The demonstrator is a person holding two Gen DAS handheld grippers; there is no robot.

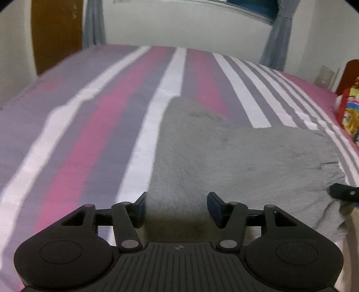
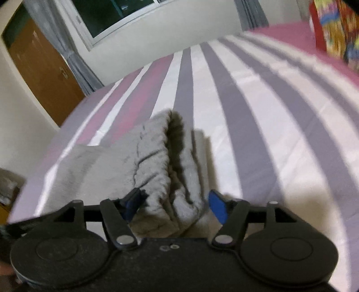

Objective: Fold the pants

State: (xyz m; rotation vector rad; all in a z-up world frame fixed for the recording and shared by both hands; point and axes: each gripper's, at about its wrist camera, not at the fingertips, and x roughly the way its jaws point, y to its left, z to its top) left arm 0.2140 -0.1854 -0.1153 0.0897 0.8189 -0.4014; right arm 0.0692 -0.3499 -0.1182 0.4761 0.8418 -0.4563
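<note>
On the striped bed (image 1: 94, 125) lie grey pants (image 1: 224, 152), left gripper (image 1: 177, 206) gaping empty, right gripper (image 2: 175, 204) loose around the waistband (image 2: 172, 170)

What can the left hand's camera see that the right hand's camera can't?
Only the left wrist view shows the gray pants spread out flat, and the tip of the other gripper at the right edge. Only the right wrist view shows the pants' bunched waistband standing up between the right gripper's open jaws, and the window. Both show the striped bedsheet, the brown door, gray curtains and a colorful pillow. The left gripper is open too.
</note>
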